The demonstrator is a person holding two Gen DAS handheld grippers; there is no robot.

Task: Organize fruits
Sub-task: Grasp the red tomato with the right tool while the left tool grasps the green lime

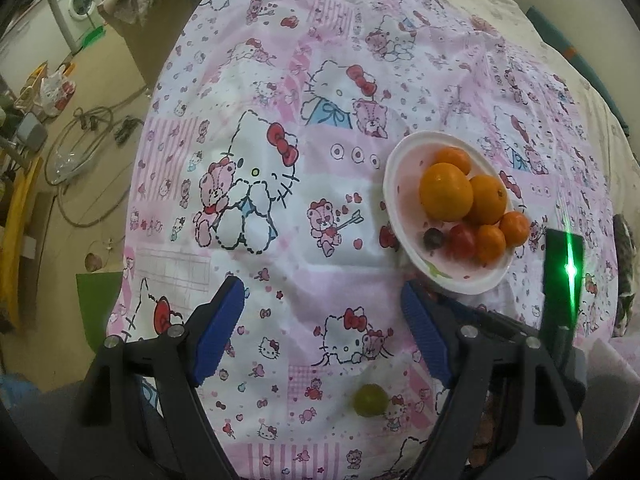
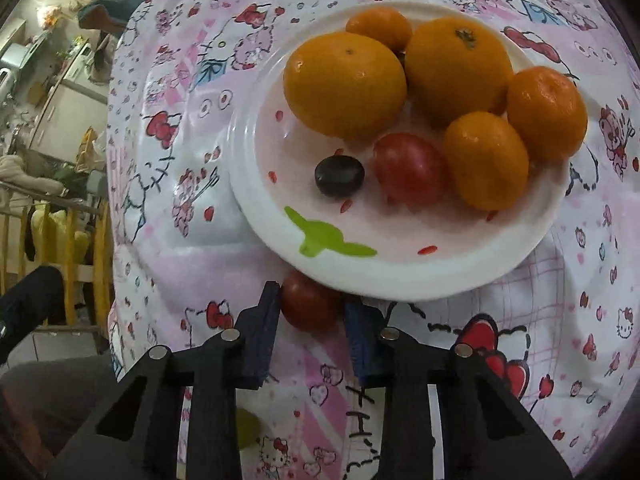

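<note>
A white plate (image 2: 400,276) holds several oranges (image 2: 344,84), a red cherry tomato (image 2: 410,168) and a dark grape (image 2: 339,175). My right gripper (image 2: 310,304) is shut on a second red cherry tomato (image 2: 308,304), just in front of the plate's near rim. A green grape (image 2: 248,428) lies on the cloth below that gripper. In the left wrist view the plate (image 1: 460,280) sits to the right, and my left gripper (image 1: 322,304) is open and empty above the cloth. The green grape (image 1: 370,399) lies between its fingers, nearer the right one.
The Hello Kitty cloth (image 1: 280,160) covers a round table. Floor clutter, cables and a washing machine (image 1: 78,4) lie to the left. A black device with a green light (image 1: 562,276) stands right of the plate. A yellow railing (image 2: 68,240) is at the left.
</note>
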